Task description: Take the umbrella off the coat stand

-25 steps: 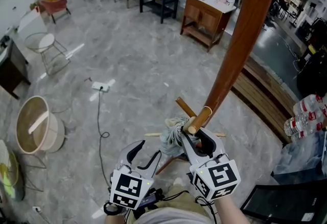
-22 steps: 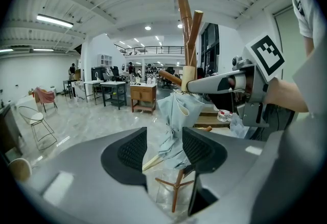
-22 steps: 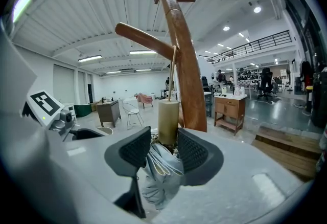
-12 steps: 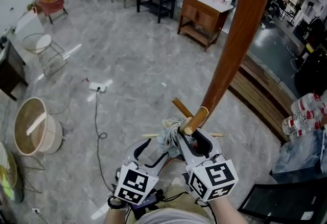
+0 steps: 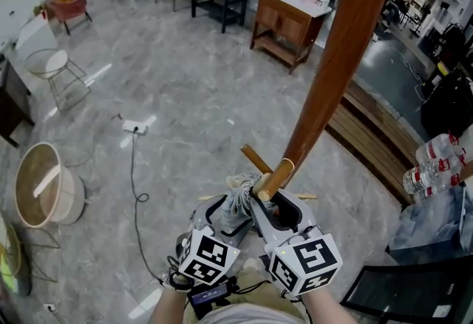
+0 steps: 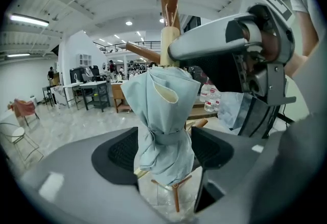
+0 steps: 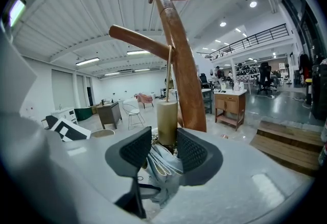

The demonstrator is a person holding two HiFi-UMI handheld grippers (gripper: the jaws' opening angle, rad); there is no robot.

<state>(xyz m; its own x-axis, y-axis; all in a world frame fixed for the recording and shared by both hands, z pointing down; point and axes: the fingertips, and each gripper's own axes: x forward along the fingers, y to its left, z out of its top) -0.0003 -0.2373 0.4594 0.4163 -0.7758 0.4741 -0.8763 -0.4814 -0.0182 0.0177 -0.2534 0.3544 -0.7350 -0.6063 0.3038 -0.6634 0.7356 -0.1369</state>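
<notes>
Head view: the coat stand (image 5: 332, 71) rises at a slant over a grey floor, and the folded pale-blue umbrella (image 5: 238, 200) hangs just under a short peg (image 5: 275, 178) low on the pole. Both tools are at it, the left gripper (image 5: 225, 213) at the cloth and the right gripper (image 5: 275, 206) under the peg's tip. Left gripper view: the jaws have just been opening and stand wide, with the strapped bundle of cloth (image 6: 163, 115) between the pads but not squeezed. Right gripper view: the jaws have just been closing a little and stand to either side of the cream handle (image 7: 166, 121); a sliver of gap shows on one side, so no firm hold is judged. A thin cord (image 7: 168, 72) runs from the handle up to the peg (image 7: 138, 40). Assessment: the step in hand is securing the umbrella, which is not yet off the stand. The next move calls for clamping the handle, then lifting until the cord slips clear of the peg's end.
</notes>
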